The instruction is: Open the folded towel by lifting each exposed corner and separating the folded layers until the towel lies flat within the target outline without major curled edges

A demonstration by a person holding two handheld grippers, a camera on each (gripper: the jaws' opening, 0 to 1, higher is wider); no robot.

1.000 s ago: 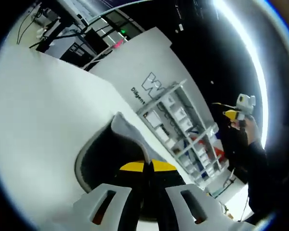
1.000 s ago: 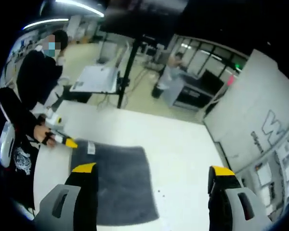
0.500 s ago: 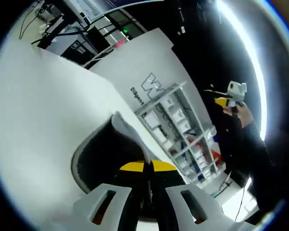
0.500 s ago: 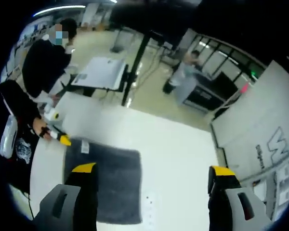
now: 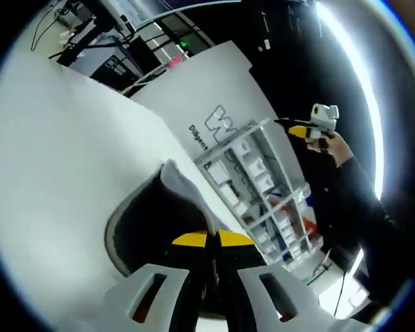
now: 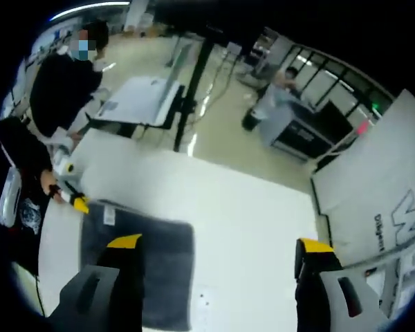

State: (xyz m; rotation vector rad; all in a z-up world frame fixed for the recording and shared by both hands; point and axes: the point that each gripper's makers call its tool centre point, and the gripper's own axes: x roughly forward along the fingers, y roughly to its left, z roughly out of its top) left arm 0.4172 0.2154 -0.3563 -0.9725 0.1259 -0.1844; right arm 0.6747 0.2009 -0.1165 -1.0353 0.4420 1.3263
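Observation:
The grey towel (image 6: 149,259) lies on the white table (image 6: 252,207), with a small white label (image 6: 109,216) near its far left corner. My left gripper (image 6: 75,200) pinches that corner. In the left gripper view my left gripper (image 5: 212,239) is shut on the towel (image 5: 146,223), whose edge curls up around the jaws. My right gripper (image 6: 220,243) hangs open above the table, jaws wide apart, nothing between them. The right gripper (image 5: 310,128) also appears high at the right of the left gripper view, held by a hand.
A white wall panel with a logo (image 5: 211,97) and a shelf rack of boxes (image 5: 263,183) stand beyond the table. A second white table (image 6: 142,102), a black post (image 6: 194,72) and two people (image 6: 62,83) (image 6: 277,93) are on the floor behind.
My right gripper has risen and drawn back, so the table and towel look smaller and lower in its view. My left gripper keeps its hold on the towel corner.

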